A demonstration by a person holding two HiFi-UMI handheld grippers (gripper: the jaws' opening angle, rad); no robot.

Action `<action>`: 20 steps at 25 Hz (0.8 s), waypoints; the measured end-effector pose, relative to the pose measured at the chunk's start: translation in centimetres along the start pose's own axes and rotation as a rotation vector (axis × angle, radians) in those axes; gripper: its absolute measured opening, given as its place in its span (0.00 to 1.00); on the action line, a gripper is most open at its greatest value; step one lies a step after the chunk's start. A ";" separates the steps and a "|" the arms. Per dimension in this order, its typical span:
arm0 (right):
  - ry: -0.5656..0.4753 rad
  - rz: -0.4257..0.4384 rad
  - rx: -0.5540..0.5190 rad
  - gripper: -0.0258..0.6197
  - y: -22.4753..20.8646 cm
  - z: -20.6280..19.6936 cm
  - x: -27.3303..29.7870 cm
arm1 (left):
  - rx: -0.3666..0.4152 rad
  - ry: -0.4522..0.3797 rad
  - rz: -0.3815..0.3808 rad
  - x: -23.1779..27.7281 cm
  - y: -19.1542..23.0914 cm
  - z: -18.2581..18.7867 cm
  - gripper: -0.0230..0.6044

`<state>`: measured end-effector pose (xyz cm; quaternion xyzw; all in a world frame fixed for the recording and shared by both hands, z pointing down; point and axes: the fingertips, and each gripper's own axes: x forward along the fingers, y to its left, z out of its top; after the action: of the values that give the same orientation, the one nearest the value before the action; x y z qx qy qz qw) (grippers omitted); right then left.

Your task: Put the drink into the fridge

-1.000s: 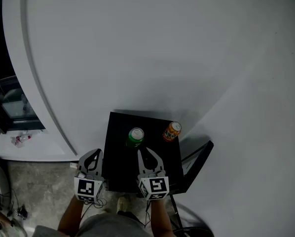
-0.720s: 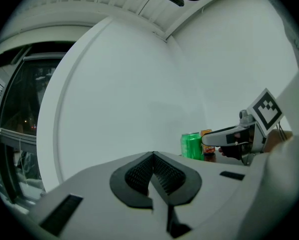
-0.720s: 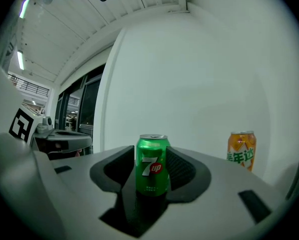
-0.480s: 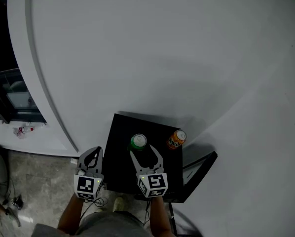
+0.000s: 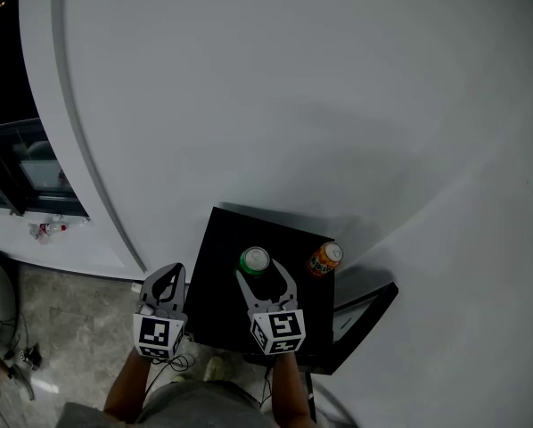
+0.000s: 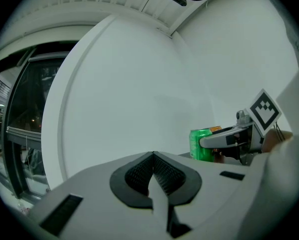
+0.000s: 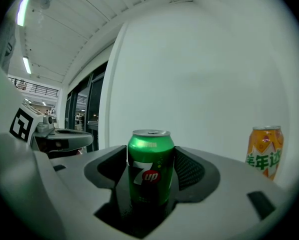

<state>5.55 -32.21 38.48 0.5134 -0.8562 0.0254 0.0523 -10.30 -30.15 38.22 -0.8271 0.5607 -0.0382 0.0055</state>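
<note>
One green can [image 7: 150, 166] stands between right gripper [image 5: 265, 280] jaws, just opened — left gripper [image 6: 153, 176] clenched, empty.

Lower centre of the head view, the black worktop [image 5: 217, 270] is bare at its left. The orange can [image 5: 323, 259] stands right of the green can [image 5: 255, 260], with a gap between them. The white wall [image 5: 293, 105] closes off the back.

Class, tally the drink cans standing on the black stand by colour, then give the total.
green can: 1
orange can: 1
Total: 2
</note>
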 end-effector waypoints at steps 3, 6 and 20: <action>-0.001 0.002 0.001 0.50 -0.1 0.0 0.2 | -0.003 0.005 0.004 -0.1 0.0 -0.3 0.04; -0.002 0.005 0.003 0.50 0.1 0.2 0.2 | -0.003 0.007 0.006 -0.3 0.2 0.1 0.04; -0.006 -0.001 0.002 0.50 -0.3 0.1 0.2 | 0.000 0.002 -0.016 -1.4 -0.3 0.2 0.04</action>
<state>5.68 -32.51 38.40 0.5142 -0.8559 0.0248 0.0491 -10.55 -28.80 37.92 -0.8314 0.5542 -0.0391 0.0046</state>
